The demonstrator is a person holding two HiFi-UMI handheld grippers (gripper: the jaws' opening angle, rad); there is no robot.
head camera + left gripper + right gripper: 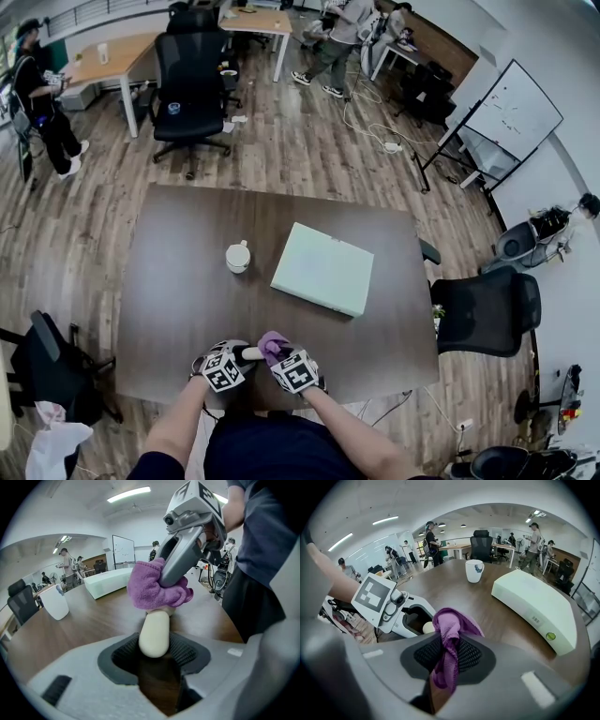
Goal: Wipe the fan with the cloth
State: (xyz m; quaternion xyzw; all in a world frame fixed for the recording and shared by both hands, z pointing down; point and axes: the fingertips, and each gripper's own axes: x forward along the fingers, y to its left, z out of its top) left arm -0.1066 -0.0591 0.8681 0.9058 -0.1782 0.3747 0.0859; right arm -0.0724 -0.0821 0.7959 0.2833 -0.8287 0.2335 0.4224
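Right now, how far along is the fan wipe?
Done: left gripper clamps the fan by its cream handle; right gripper grips the purple cloth. In hand: cloth sits over the fan's far end. Left: the rest of the wipe; the cloth hides how much is clean.

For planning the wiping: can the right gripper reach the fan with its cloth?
Probably yes: the cloth in the right gripper rests on top of the fan that the left gripper holds; nothing stands between.

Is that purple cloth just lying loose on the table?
No, the purple cloth is pinched between the jaws of the right gripper, as the right gripper view shows.
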